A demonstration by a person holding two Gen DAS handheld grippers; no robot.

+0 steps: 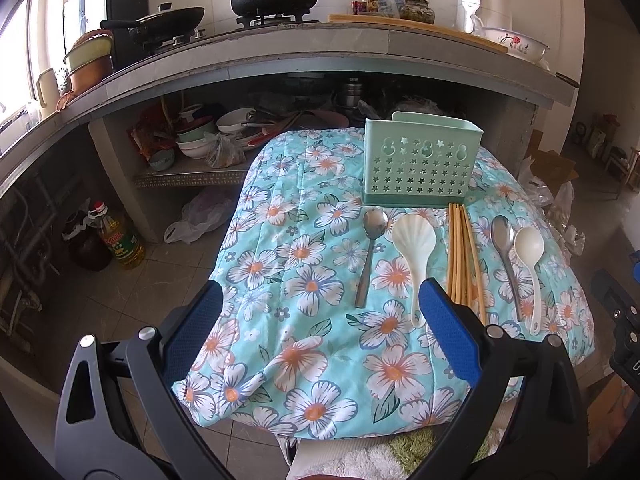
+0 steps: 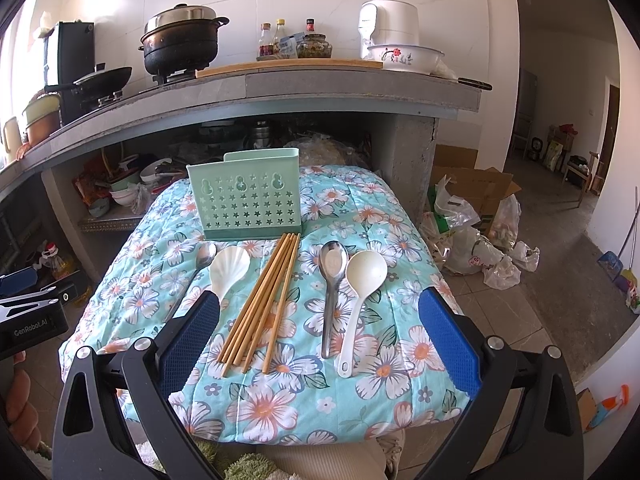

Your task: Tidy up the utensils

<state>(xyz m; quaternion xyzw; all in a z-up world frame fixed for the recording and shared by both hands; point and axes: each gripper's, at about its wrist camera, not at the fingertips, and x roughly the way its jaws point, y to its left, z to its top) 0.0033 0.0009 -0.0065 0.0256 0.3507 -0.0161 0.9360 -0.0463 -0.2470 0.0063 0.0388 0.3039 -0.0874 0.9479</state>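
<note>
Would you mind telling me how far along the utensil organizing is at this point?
Nothing looks done: no utensil shows above the rim of the green holder. Nothing is in hand; the left gripper and right gripper are both open. Left: two metal spoons, the shell spoon, the white ladle and the chopsticks, all on the cloth.

Mint-green holder (image 2: 245, 196), upright, star-punched front, stands at the far end of the cloth. In a row before it, left to right: steel spoon (image 1: 370, 248); white shell-shaped scoop (image 1: 414, 248); bundle of wooden chopsticks (image 2: 264, 300), tips near the holder base; second steel spoon (image 2: 332, 288); white plastic ladle (image 2: 360, 296) just beside it. All lie flat, handles toward the camera.
</note>
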